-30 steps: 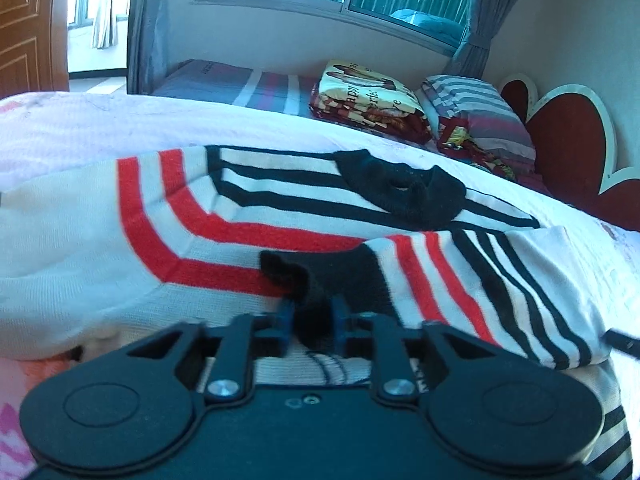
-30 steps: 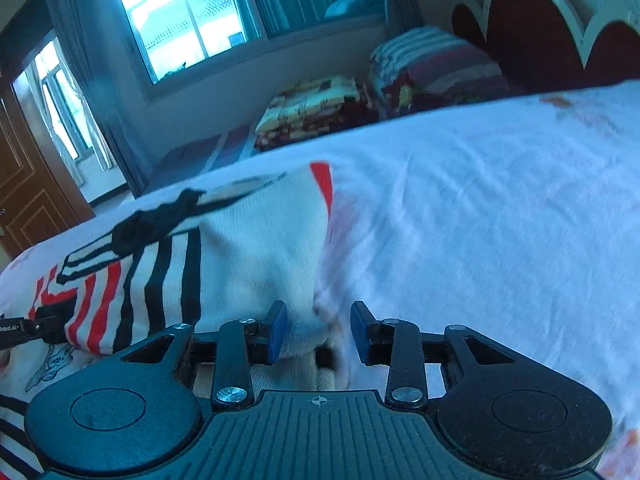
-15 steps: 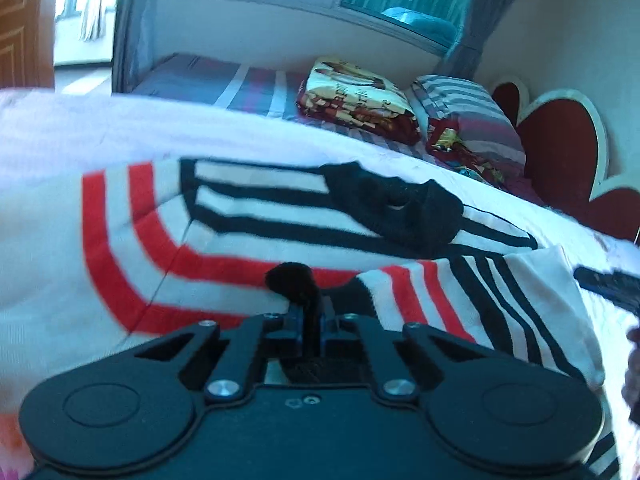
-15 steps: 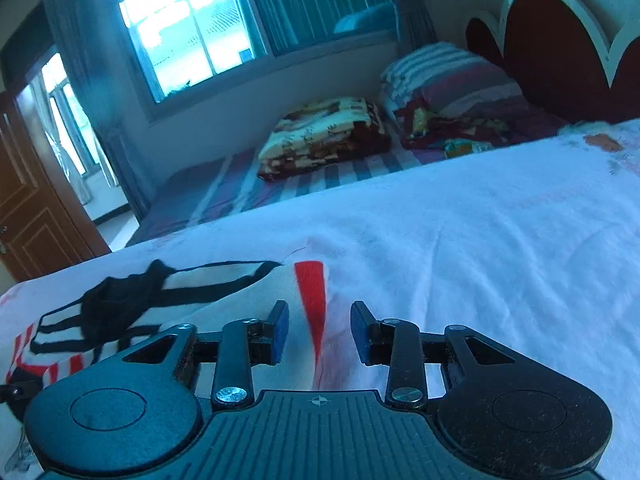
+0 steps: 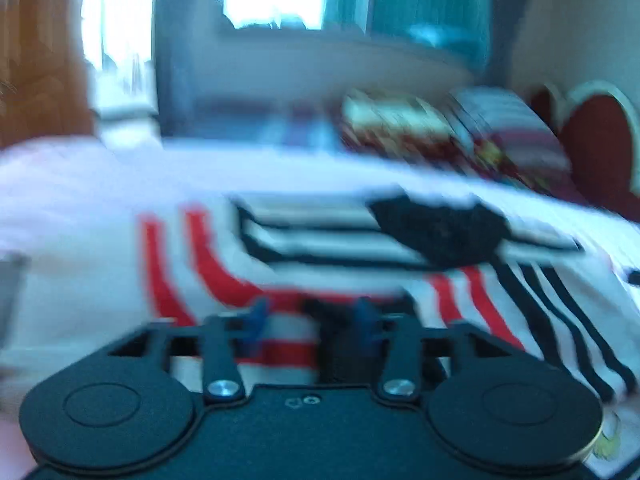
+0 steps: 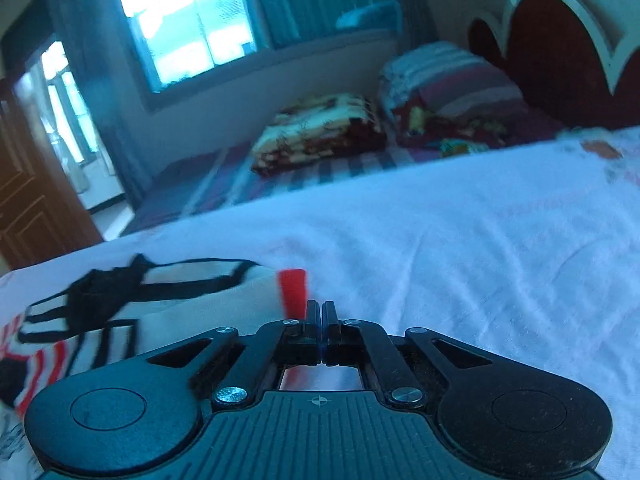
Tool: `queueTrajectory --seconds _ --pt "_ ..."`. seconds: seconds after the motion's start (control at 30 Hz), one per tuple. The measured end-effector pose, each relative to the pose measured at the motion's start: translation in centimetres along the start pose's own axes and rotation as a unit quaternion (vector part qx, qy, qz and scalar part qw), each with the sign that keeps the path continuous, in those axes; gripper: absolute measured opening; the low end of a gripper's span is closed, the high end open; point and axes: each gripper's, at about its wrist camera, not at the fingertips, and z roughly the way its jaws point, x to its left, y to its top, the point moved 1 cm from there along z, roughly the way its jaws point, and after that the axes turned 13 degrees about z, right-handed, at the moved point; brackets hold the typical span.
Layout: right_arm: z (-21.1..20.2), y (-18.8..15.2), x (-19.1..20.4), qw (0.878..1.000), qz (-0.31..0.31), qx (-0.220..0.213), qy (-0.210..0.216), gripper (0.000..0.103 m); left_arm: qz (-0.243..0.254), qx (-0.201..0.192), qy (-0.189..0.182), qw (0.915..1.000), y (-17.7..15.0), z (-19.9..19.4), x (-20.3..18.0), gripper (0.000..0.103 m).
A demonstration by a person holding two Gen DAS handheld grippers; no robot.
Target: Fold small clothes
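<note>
A small white sweater with red and black stripes and a black collar lies on the white bed sheet. The left wrist view is blurred. My left gripper is open just above the sweater's near edge, with a black cuff between its blue pads. In the right wrist view the sweater lies to the left. My right gripper is shut with nothing visible between its fingers, beside the sweater's red-striped edge.
Folded patterned blankets and a striped pillow lie on a second bed under the window. A red scalloped headboard stands at the right. A wooden door is at the left. White sheet spreads right of the sweater.
My left gripper has opened and let go of the black cuff, and it moves fast. My right gripper has shut from open and risen off the sweater's right edge.
</note>
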Motion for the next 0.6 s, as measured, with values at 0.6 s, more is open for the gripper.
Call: queueTrajectory --seconds 0.6 --pt "-3.8 -7.3 6.3 0.99 -0.138 0.02 0.026 0.0 0.078 0.001 -0.094 0.9924 0.1 -0.4 -10.4 0.056"
